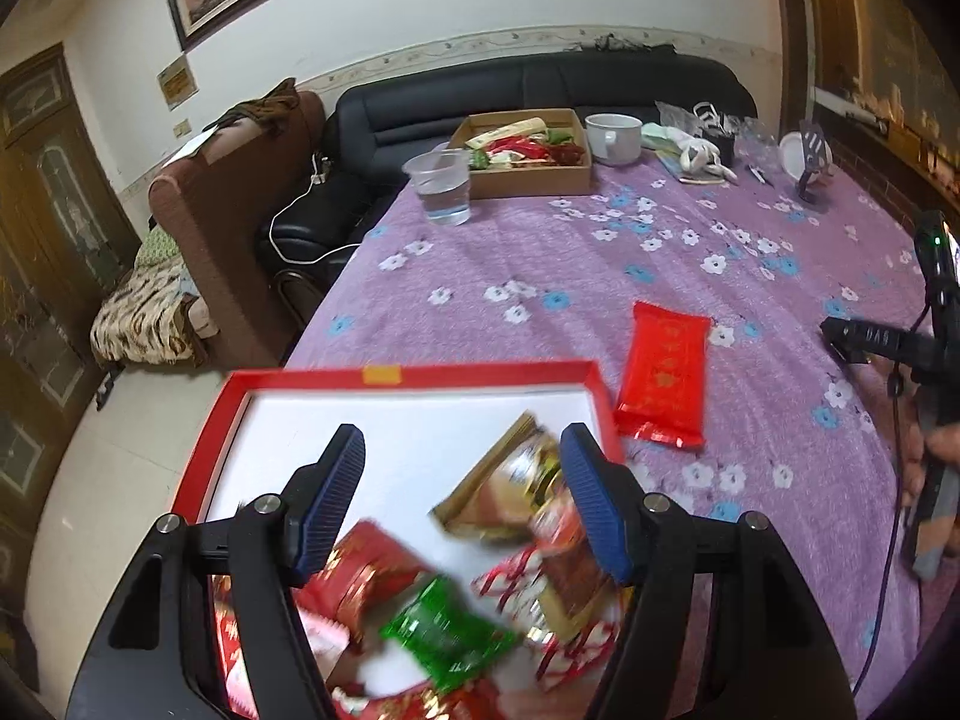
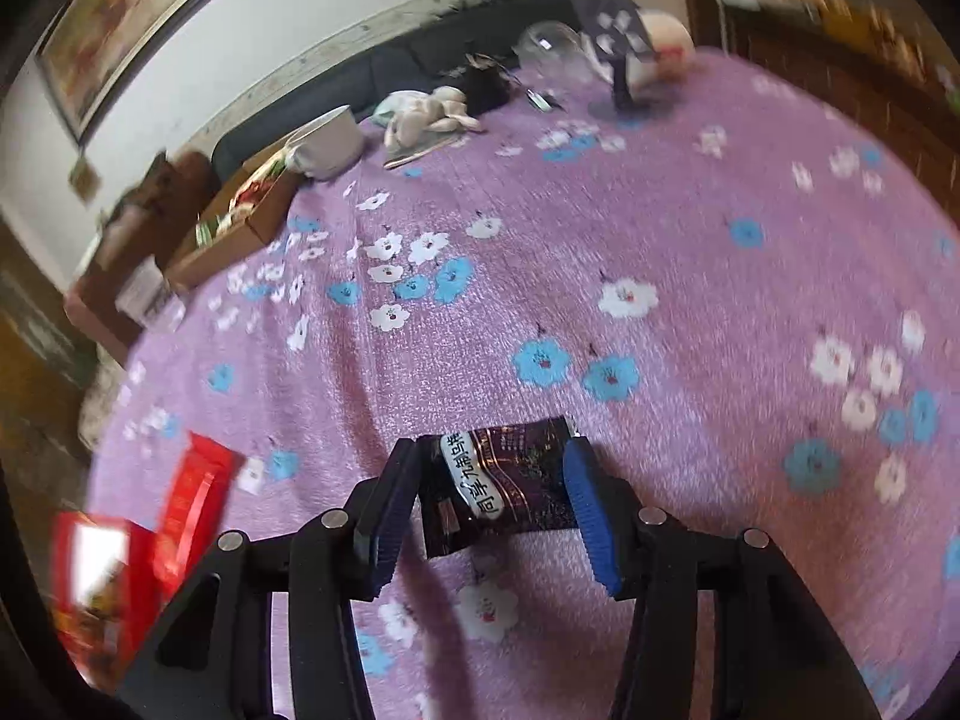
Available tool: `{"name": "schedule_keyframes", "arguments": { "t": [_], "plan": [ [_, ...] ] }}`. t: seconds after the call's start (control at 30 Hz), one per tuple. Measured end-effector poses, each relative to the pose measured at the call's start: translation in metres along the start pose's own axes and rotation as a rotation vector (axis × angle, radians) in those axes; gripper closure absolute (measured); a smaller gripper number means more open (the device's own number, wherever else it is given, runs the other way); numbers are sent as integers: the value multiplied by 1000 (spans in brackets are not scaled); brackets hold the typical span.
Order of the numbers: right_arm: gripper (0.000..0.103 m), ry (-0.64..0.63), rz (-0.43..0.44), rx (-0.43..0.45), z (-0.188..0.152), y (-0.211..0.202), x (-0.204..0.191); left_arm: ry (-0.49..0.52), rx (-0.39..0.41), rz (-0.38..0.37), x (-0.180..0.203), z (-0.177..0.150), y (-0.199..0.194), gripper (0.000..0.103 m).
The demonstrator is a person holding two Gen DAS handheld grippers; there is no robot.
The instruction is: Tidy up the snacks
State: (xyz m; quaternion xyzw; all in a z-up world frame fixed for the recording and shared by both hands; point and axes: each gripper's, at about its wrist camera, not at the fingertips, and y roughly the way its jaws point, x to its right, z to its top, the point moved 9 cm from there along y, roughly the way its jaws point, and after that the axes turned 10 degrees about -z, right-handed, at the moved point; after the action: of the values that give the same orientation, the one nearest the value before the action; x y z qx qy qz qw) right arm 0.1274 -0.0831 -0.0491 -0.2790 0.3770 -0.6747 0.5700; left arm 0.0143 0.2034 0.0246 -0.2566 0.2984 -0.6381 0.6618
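Observation:
A red box (image 1: 480, 373) with a white inside sits at the near left of the purple flowered tablecloth (image 1: 540, 252) and holds several snack packets, among them a green one (image 1: 447, 630) and a gold-brown one (image 1: 510, 492). My left gripper (image 1: 462, 510) is open above the box, empty. A red packet (image 1: 663, 381) lies on the cloth right of the box; it also shows in the right wrist view (image 2: 192, 504). My right gripper (image 2: 489, 501) has its jaws around a dark purple snack packet (image 2: 501, 483), which spans the gap from pad to pad above the cloth.
A brown cardboard tray (image 1: 528, 171) of snacks, a plastic cup of water (image 1: 441, 186) and a white mug (image 1: 612, 138) stand at the table's far side, with a soft toy (image 2: 429, 111) and a small stand (image 1: 810, 162). A black sofa (image 1: 480, 96) lies beyond.

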Motion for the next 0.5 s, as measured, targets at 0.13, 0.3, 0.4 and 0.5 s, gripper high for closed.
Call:
{"name": "schedule_keyframes", "arguments": {
  "t": [0.13,0.3,0.4,0.5],
  "plan": [
    [68,-159,-124,61,-3,4,-5,31,-21,-26,27,19,20,36],
    [74,-48,-65,44,2,1,17,81,-55,-54,65,37,50,36],
    [74,8,-21,24,5,2,25,117,-87,-41,82,43,75,35],
    [74,46,49,-6,4,2,22,130,-134,-18,86,42,97,35]
  ]
}}
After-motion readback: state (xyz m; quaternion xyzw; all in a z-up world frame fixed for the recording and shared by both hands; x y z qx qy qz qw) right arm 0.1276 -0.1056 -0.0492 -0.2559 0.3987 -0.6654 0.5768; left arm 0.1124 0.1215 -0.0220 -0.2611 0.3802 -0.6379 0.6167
